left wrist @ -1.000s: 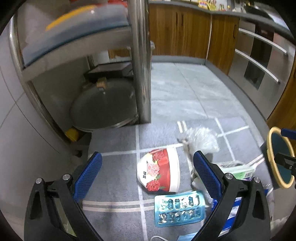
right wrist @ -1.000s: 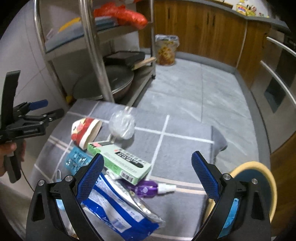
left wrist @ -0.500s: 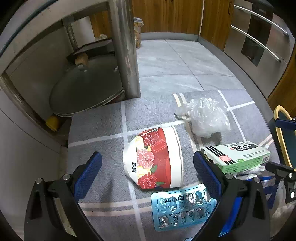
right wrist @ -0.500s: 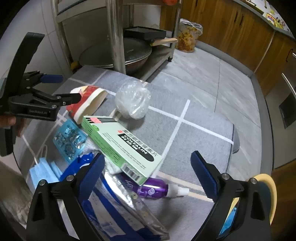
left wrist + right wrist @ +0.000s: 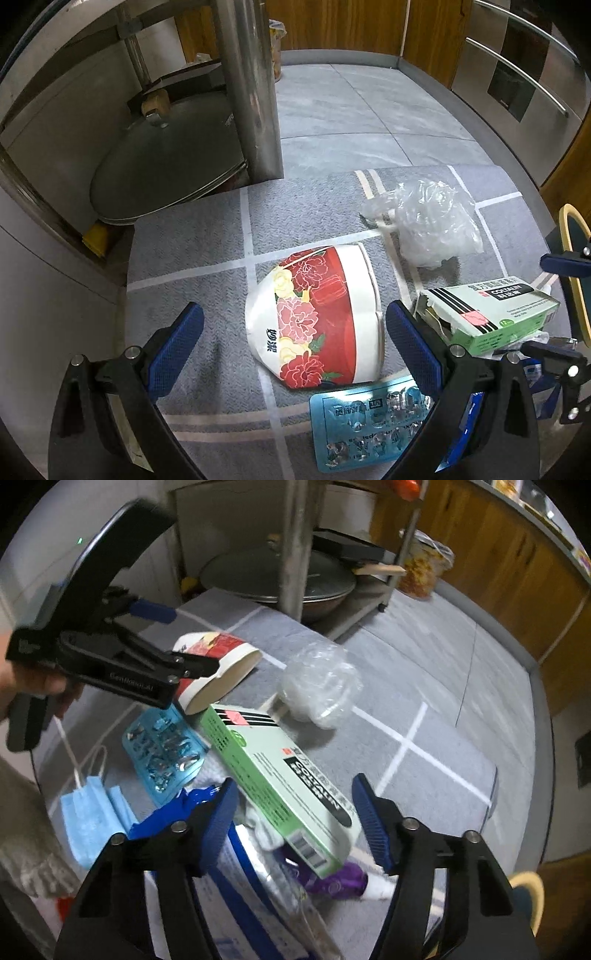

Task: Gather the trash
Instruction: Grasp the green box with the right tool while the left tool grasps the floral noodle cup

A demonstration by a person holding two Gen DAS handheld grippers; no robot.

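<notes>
Grey mat (image 5: 192, 236); both tools tilted down, right tool (image 5: 291, 819) closing astride green box (image 5: 280, 779).

Home kitchen, wooden cabinets (image 5: 332, 26) along the far wall, steel rack (image 5: 251, 88) holding a wok lid (image 5: 162, 170), oven front (image 5: 517, 81) right

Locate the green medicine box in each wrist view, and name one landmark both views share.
Left wrist view: green medicine box at right edge, beside the flowered paper bowl.
Right wrist view: the box lies centre, between the right claw's pads.
Shared landmark: crumpled clear plastic bag.
</notes>
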